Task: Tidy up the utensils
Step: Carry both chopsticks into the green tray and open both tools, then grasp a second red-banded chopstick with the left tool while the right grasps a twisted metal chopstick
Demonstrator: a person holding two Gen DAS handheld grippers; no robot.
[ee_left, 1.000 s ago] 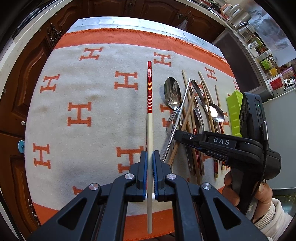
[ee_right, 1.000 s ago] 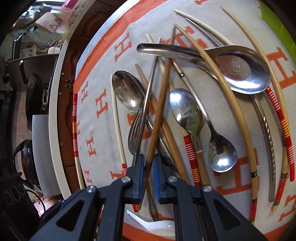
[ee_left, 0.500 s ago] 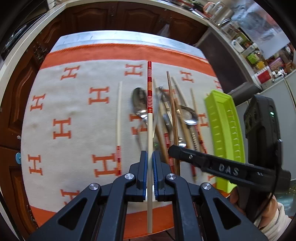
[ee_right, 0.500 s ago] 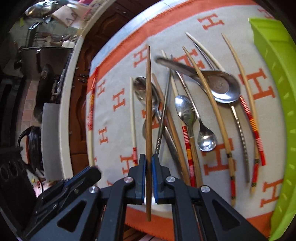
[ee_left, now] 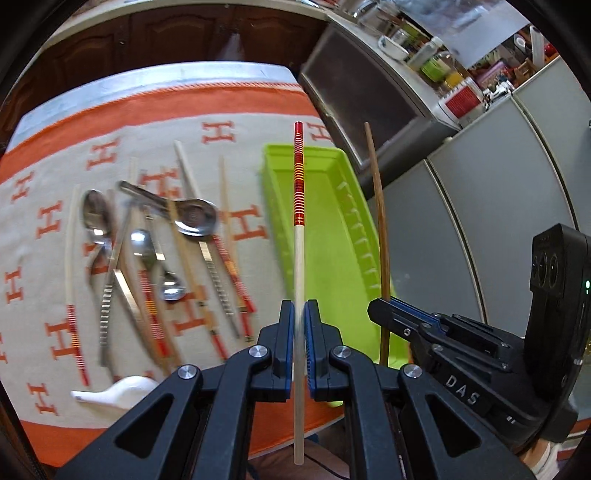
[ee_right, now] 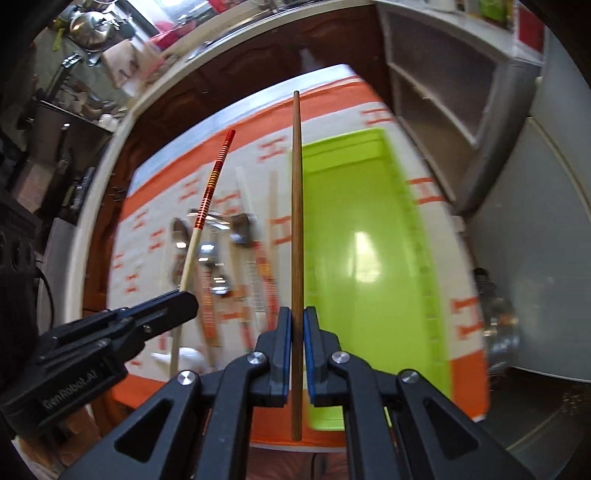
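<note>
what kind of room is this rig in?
Most likely a home kitchen or dining area: dark wooden cabinets behind the table, a counter crowded with jars and containers, a steel pot on a shelf, and cutlery spread on an orange-bordered tablecloth beside a green tray.

Right tongs are clamping a brown chopstick, which is pointing straight ahead from the jaws. A green tray is lying ahead and just right of them on the orange-patterned cloth. Left tongs are gripping a red-banded chopstick to the left. Beyond, spoons and more chopsticks are showing blurred.
</note>
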